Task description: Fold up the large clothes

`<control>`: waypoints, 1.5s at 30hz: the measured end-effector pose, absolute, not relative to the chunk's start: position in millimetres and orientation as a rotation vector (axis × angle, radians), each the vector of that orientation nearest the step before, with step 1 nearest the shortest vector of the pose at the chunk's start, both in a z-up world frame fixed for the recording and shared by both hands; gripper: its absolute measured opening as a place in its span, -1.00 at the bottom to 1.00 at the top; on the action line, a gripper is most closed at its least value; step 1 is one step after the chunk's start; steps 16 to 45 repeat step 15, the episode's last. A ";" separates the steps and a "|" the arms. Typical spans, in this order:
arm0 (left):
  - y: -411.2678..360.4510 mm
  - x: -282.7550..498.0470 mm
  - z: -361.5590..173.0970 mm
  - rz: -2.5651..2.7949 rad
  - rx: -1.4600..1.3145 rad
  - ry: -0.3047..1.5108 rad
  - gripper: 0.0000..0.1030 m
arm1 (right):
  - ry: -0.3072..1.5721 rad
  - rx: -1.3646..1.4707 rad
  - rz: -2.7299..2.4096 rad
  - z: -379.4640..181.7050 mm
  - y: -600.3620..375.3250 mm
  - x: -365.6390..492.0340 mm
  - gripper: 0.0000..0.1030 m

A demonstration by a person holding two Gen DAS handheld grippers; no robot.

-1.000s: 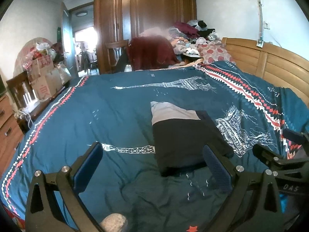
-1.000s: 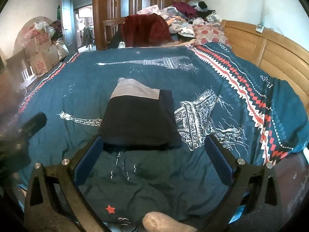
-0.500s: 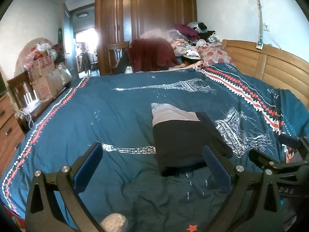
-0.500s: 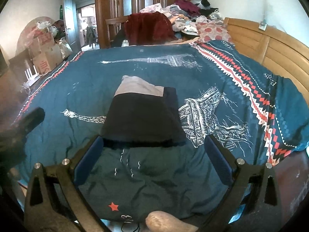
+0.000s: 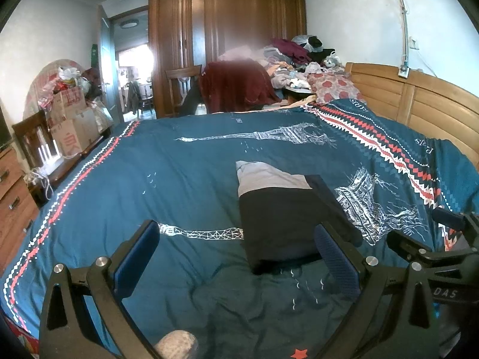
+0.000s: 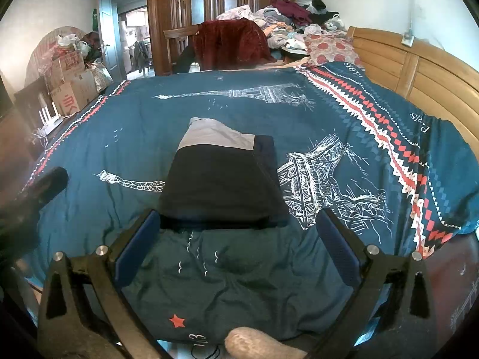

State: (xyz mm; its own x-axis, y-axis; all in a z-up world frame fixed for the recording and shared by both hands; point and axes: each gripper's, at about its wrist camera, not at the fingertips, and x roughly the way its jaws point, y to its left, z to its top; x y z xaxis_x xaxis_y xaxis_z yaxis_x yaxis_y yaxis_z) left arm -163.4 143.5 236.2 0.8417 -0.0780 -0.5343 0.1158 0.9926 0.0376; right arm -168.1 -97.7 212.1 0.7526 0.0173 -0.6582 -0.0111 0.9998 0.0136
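A folded garment (image 5: 281, 215) (image 6: 221, 179), black with a grey band at its far end, lies flat on the teal bedspread (image 5: 179, 179) (image 6: 269, 269). My left gripper (image 5: 236, 257) is open above the near edge of the bed, with the garment just ahead of its right finger. My right gripper (image 6: 236, 245) is also open, its blue pads either side of the garment's near edge and apart from it. Neither gripper holds anything. The right gripper's body (image 5: 434, 254) shows at the right of the left wrist view.
A wooden headboard (image 5: 419, 101) runs along the right. A pile of clothes (image 5: 293, 59) and a chair with a dark red cloth (image 5: 236, 86) stand beyond the bed, before a wardrobe (image 5: 224, 30). Cardboard boxes (image 5: 71, 119) and drawers (image 5: 12, 194) line the left side.
Both grippers have drawn back and risen slightly from the folded garment. The garment lies unmoved.
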 end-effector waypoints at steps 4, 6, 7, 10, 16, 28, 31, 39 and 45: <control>144.0 -163.2 236.7 -0.103 0.071 0.561 1.00 | 0.721 0.005 0.017 211.9 -95.6 -167.0 0.98; 144.8 -162.1 237.4 -0.105 0.074 0.562 1.00 | 0.721 0.005 0.018 212.2 -95.2 -165.7 0.98; 144.4 -161.5 237.1 -0.104 0.074 0.562 1.00 | 0.723 0.007 0.021 212.0 -95.2 -166.3 0.98; 144.5 -160.9 237.2 -0.105 0.076 0.562 1.00 | 0.722 0.007 0.031 212.5 -95.0 -164.3 0.98; 145.0 -160.9 237.3 -0.107 0.073 0.563 1.00 | 0.711 0.010 0.027 213.9 -97.2 -163.6 0.98; 145.0 -160.9 237.3 -0.107 0.073 0.563 1.00 | 0.711 0.010 0.027 213.9 -97.2 -163.6 0.98; 145.0 -160.9 237.3 -0.107 0.073 0.563 1.00 | 0.711 0.010 0.027 213.9 -97.2 -163.6 0.98; 145.0 -160.9 237.3 -0.107 0.073 0.563 1.00 | 0.711 0.010 0.027 213.9 -97.2 -163.6 0.98; 145.0 -160.9 237.3 -0.107 0.073 0.563 1.00 | 0.711 0.010 0.027 213.9 -97.2 -163.6 0.98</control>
